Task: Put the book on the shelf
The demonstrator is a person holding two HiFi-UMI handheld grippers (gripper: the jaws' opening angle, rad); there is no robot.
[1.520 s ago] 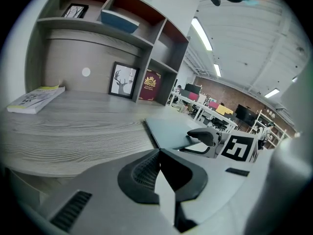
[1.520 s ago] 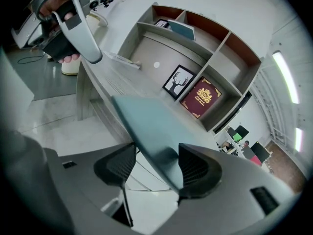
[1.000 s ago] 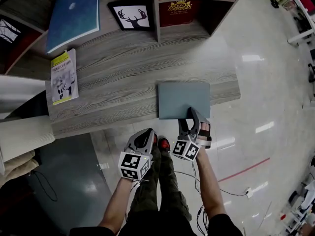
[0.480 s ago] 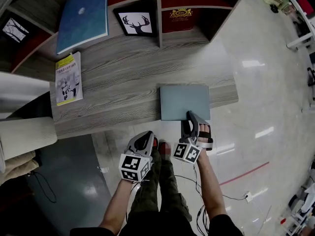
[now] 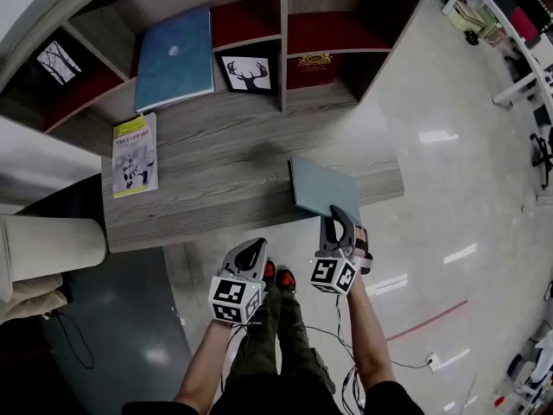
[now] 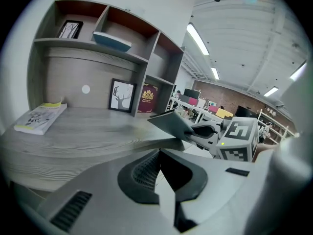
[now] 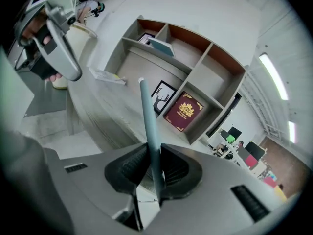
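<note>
Closing tight on book [image 5: 321,187] — right gripper [image 5: 335,218]; left gripper [image 5: 256,247] shut; red book [image 5: 315,67], maybe, shelved.

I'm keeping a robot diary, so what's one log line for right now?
right gripper: jaws just closing, pinching grey book | book: tilted over desk | left gripper: shut, empty

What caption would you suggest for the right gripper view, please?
Right gripper, jaws just closing, grips the grey-blue book edge-on before the shelf.
</note>
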